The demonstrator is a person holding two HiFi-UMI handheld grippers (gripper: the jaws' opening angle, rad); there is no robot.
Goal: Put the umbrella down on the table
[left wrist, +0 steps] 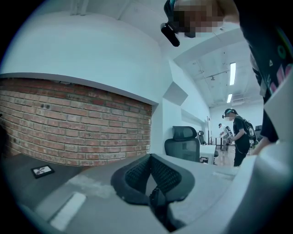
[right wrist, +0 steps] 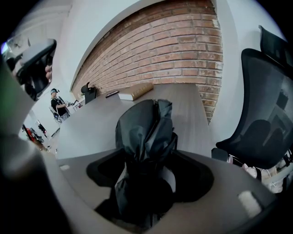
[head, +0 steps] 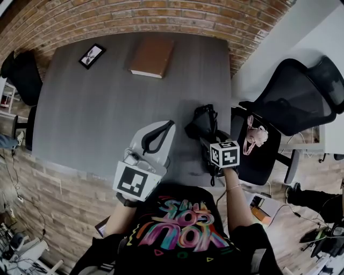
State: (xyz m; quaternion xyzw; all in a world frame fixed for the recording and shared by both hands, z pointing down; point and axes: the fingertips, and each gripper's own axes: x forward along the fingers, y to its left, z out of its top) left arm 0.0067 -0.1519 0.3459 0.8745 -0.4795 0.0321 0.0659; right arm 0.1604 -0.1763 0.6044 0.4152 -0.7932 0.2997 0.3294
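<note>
A black folded umbrella (head: 203, 122) points away from me over the near right part of the grey table (head: 97, 107). My right gripper (head: 207, 138) is shut on the umbrella's lower part. In the right gripper view the bunched umbrella fabric (right wrist: 146, 132) fills the space between the jaws of the right gripper (right wrist: 146, 171). I cannot tell whether the umbrella touches the tabletop. My left gripper (head: 169, 127) hovers over the near middle of the table, left of the umbrella. In its own view the left gripper (left wrist: 151, 167) has its pads pressed together with nothing between them.
At the far side of the table lie a brown book (head: 152, 56) and a small black framed card (head: 92, 56). A black mesh office chair (head: 293, 96) with a pink item (head: 255, 137) on it stands right of the table. Behind the table is a brick wall (head: 134, 16).
</note>
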